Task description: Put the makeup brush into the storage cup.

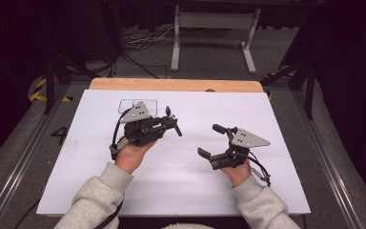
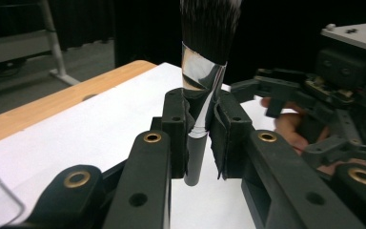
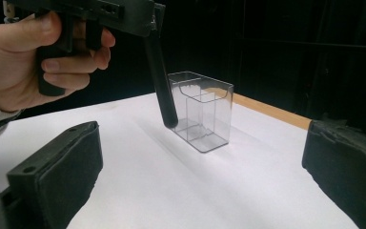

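Note:
A make-up brush (image 2: 202, 71) with dark bristles, a silver ferrule and a black handle stands between the jaws of my left gripper (image 2: 200, 129), which is shut on it just below the ferrule. In the high view the left gripper (image 1: 169, 121) holds the brush (image 1: 171, 119) above the white table top, left of centre. My right gripper (image 1: 211, 140) is to the right of it, open and holding nothing. In the right gripper view its pads (image 3: 62, 167) stand wide apart, and the brush handle (image 3: 162, 81) hangs in front of a clear plastic container (image 3: 202, 109).
The clear container (image 1: 137, 106) stands near the far edge of the white sheet (image 1: 181, 191), partly behind the left gripper's grey plate. A wooden table edge (image 1: 171, 85) runs behind it. Metal stand legs (image 1: 176, 47) and cables are on the floor beyond.

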The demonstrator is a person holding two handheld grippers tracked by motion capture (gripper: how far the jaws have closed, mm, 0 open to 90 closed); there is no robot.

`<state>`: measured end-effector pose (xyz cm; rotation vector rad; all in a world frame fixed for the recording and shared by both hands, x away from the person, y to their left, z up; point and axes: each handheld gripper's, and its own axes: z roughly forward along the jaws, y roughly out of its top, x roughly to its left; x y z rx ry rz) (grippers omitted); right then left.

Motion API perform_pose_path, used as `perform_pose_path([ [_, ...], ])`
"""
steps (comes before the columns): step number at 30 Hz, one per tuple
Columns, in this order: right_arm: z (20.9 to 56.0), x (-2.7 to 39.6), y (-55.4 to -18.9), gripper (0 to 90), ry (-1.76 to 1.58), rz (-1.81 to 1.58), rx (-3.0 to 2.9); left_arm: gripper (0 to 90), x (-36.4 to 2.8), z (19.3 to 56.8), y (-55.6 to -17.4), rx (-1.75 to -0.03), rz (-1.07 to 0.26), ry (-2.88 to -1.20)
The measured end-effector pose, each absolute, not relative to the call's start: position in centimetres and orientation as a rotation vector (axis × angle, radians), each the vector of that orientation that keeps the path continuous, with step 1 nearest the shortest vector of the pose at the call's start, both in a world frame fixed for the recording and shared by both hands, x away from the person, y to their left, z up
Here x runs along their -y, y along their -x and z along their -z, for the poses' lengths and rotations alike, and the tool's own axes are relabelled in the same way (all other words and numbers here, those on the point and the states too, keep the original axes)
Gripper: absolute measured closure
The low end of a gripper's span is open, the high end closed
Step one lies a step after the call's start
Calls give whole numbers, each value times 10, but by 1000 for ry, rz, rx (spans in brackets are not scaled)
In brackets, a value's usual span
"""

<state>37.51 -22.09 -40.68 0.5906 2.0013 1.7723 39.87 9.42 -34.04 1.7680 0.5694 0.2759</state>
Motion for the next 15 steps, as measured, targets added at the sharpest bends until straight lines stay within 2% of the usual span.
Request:
perform_pose_path([
  [15,407,245,-371,5,-625,-1736,-1963,777,-110,333,-412,-706,-380,-1721],
])
